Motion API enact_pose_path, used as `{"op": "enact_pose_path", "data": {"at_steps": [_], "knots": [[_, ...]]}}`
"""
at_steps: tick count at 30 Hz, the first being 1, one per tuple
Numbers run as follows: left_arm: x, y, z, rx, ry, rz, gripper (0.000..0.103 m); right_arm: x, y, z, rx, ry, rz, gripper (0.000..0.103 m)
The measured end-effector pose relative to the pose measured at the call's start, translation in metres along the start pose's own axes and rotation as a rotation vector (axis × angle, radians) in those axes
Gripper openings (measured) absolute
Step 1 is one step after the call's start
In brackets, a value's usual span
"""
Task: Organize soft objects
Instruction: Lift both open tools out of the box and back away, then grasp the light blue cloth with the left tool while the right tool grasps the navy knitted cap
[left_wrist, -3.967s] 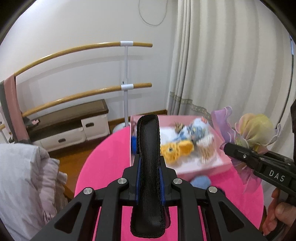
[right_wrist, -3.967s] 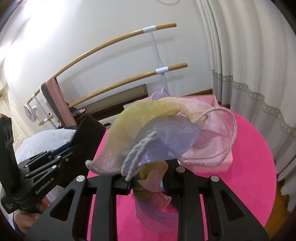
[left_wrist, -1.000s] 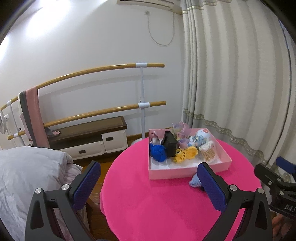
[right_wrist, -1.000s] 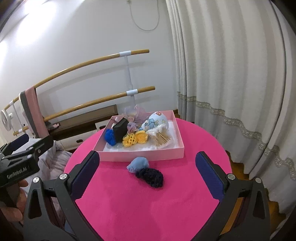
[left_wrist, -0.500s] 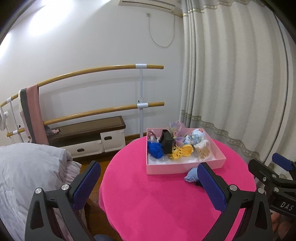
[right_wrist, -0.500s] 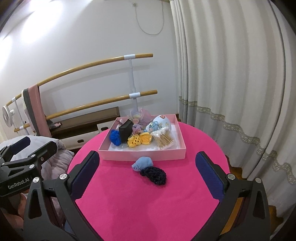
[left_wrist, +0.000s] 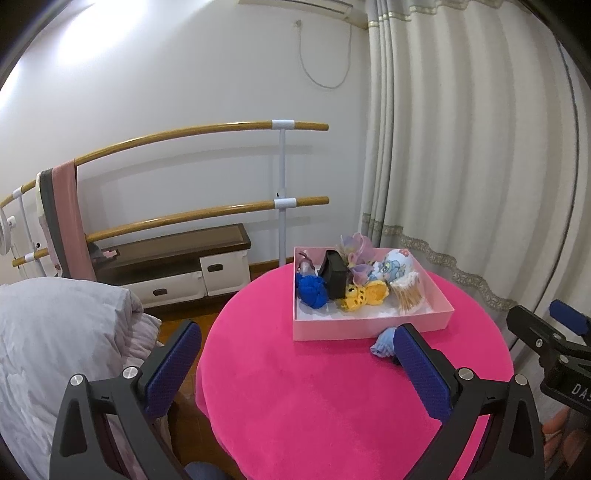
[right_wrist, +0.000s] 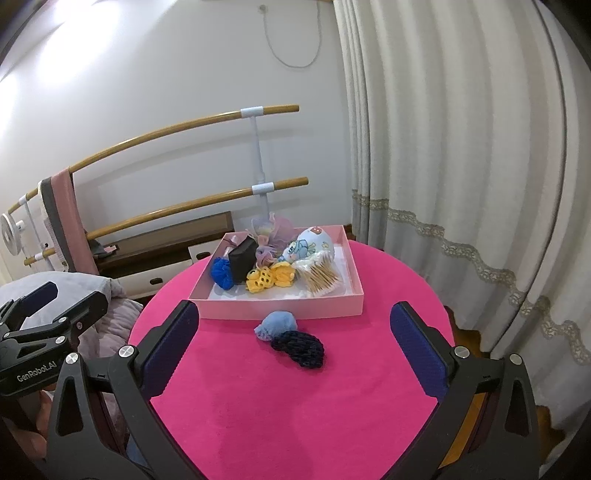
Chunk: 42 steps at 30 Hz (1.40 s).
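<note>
A shallow pink box (right_wrist: 284, 307) (left_wrist: 369, 328) sits at the far side of a round pink table (right_wrist: 295, 398). Inside lie a blue scrunchie (right_wrist: 222, 273), a black case (right_wrist: 242, 258), a yellow knit piece (right_wrist: 269, 277), a pastel gauze bow (right_wrist: 271, 229), a printed pouch (right_wrist: 308, 245) and cotton swabs (right_wrist: 321, 278). On the table in front of the box rest a light blue scrunchie (right_wrist: 277, 325) (left_wrist: 384, 341) and a dark navy one (right_wrist: 300, 347). Both grippers are open and hold nothing: the right gripper (right_wrist: 293, 347) hovers back from the two scrunchies, the left gripper (left_wrist: 295, 362) further left.
A wall-mounted double wooden barre (left_wrist: 207, 133) with a pink cloth (left_wrist: 64, 218) runs behind the table. A low cabinet (left_wrist: 177, 266) stands under it. Grey bedding (left_wrist: 55, 332) lies at the left, cream curtains (right_wrist: 461, 147) at the right.
Four seconds ago the left gripper was shut on the black case and the right on the gauze bow; both now lie in the box. Both grippers have opened and drawn back from the table.
</note>
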<state>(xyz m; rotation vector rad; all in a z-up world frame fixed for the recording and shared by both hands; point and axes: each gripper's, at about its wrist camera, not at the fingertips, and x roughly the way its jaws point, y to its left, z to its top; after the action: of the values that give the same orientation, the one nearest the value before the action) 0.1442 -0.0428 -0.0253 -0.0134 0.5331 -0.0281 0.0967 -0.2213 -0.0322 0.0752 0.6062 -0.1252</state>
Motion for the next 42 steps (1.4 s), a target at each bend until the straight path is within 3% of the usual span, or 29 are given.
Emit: {"op": "enact_pose_path", "data": {"at_steps": [10, 17, 27, 34, 37, 39, 41, 42], "knots": [[0.026, 0.002, -0.001, -0.008, 0.056, -0.001, 0.103, 0.021, -0.017, -0.010, 0.015, 0.060, -0.018, 0.103], [0.055, -0.003, -0.003, -0.012, 0.102, -0.006, 0.103, 0.056, -0.027, -0.025, 0.012, 0.152, -0.019, 0.103], [0.119, -0.018, -0.007, 0.016, 0.184, -0.018, 0.103, 0.126, -0.035, -0.055, 0.001, 0.309, 0.010, 0.103], [0.169, -0.026, -0.009, 0.025, 0.235, -0.033, 0.103, 0.167, -0.033, -0.063, -0.005, 0.372, 0.056, 0.103], [0.188, -0.028, -0.011, 0.027, 0.254, -0.040, 0.103, 0.184, -0.031, -0.066, -0.011, 0.401, 0.067, 0.097], [0.200, -0.030, -0.012, 0.027, 0.267, -0.044, 0.103, 0.194, -0.030, -0.068, -0.015, 0.413, 0.074, 0.088], [0.210, -0.032, -0.014, 0.031, 0.281, -0.046, 0.103, 0.199, -0.029, -0.070, -0.013, 0.417, 0.091, 0.057], [0.215, -0.033, -0.015, 0.032, 0.285, -0.048, 0.103, 0.199, -0.029, -0.070, -0.023, 0.406, 0.086, 0.052]]}}
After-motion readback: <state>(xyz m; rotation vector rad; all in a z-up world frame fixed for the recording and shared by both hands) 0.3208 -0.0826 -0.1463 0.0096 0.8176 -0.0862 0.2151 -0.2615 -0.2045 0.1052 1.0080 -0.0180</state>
